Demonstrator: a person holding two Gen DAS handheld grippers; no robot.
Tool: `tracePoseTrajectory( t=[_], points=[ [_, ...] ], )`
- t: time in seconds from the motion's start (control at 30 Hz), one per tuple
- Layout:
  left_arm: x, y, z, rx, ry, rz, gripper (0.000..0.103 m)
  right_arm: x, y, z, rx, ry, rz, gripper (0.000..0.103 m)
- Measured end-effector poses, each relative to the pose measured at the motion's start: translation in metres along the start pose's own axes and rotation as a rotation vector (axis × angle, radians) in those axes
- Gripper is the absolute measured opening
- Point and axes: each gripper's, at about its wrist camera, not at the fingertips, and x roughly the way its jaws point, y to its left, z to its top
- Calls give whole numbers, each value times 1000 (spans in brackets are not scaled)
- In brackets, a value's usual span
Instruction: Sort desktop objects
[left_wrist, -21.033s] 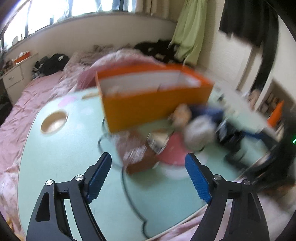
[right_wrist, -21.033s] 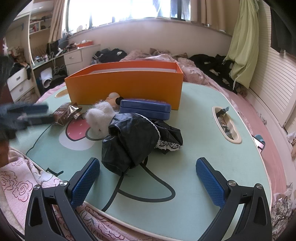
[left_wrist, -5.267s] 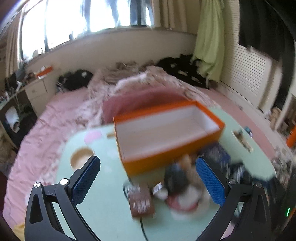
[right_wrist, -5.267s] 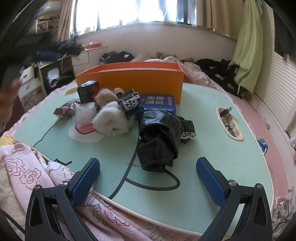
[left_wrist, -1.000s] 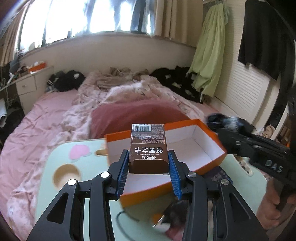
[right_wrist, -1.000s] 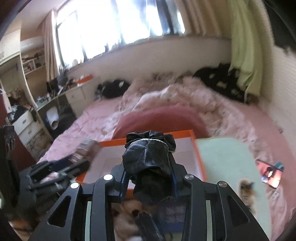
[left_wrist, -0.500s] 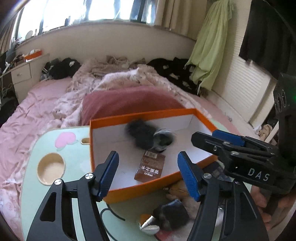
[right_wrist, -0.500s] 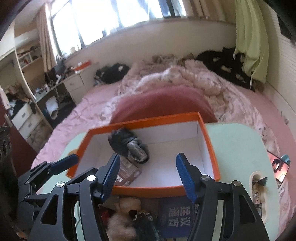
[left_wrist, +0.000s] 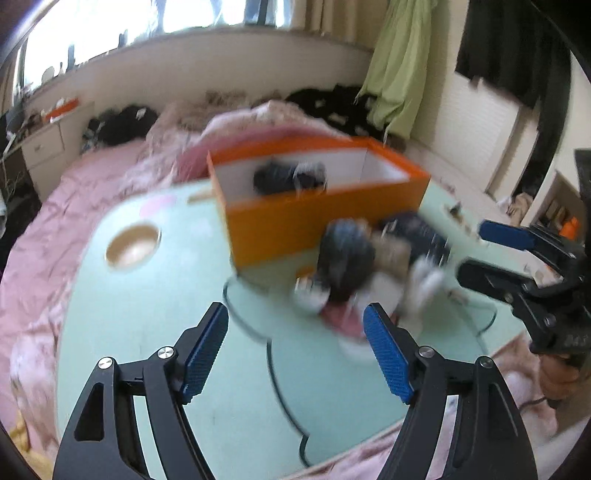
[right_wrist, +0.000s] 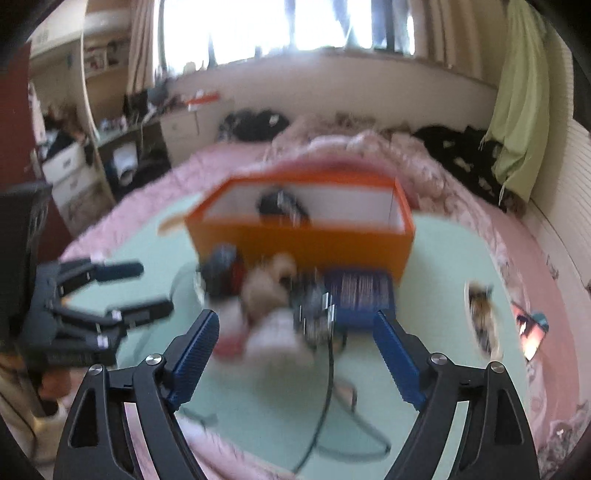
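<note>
Right wrist view: both hand-held grippers, right (right_wrist: 295, 339) and left (left_wrist: 295, 354), opening, empty; blue case (right_wrist: 360, 297) mid-desk against orange box (right_wrist: 306, 240), probably rigid, slick — best pinched across short sides.

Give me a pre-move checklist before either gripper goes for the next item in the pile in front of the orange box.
1. Left gripper empty: ok, fingers opening with nothing between them.
2. Right gripper empty: ok, fingers opening with nothing between them.
3. Orange box has room: ok, a dark bundle lies inside and white floor shows beside it.
4. Items left to sort: ok, a pile with a blue case and a pale fluffy toy sits before the box.
5. Next target clearly identified: cannot tell, both views are motion-blurred.
6. Grippers clear of each other: ok, apart in both views.
</note>
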Motion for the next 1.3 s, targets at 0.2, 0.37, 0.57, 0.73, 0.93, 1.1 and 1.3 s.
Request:
tracePoseTrajectory(
  t=[0.2, 0.37, 0.57, 0.73, 0.93, 1.1, 1.3],
  points=[
    [23, 1, -15, -44, 81, -8, 76, 20, -3, -35, 25, 102, -3, 85],
    [28, -6, -19, -17, 81, 48, 86, 26, -10, -42, 55, 112, -23, 95],
    [36, -7, -19, 4, 95, 75, 103, 34, -7, -45, -1, 130, -84, 103],
    [37, -6, -18, 8, 83, 71, 103, 35, -9, -47, -5, 130, -84, 103],
    [37, -6, -17, 10, 77, 68, 103, 35, -10, -47, -4, 129, -83, 103],
    [37, -6, -17, 10, 77, 68, 103, 35, -10, -49, -9, 128, -83, 103],
    [37, -6, -17, 10, 76, 68, 103, 35, -8, -50, -23, 118, -73, 103]
  ],
)
